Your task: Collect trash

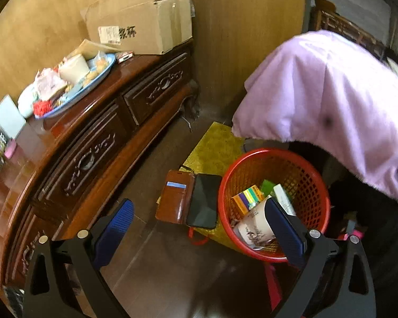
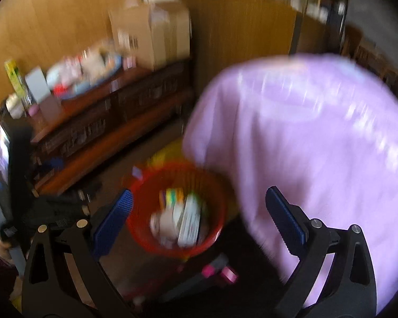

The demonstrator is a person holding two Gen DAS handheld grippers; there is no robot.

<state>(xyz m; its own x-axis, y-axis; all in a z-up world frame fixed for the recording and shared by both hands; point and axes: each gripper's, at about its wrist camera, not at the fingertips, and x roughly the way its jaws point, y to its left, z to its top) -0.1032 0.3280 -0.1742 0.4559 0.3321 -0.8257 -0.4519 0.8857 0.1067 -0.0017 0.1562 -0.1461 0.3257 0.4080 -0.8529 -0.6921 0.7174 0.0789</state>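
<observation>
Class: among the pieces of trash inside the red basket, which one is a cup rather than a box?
The white printed paper cup, lying on its side nearest the camera; the others are flat-sided boxes.

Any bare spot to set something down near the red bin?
Bare dark floor between the carved wooden cabinet and the red mesh wastebasket. Crowded: brown wallet phone case lies open on the yellow bag; cabinet top holds a loaded blue tray.

A lived-in room of a home. A carved dark wooden cabinet (image 1: 98, 137) with drawers stands against wood-panelled walls; on it sit a cardboard box (image 1: 143, 23) and a blue tray (image 1: 77, 90) of snacks. On the floor beside the cabinet lie a phone wallet (image 1: 191, 198) and a red wastebasket (image 1: 273, 204).
</observation>
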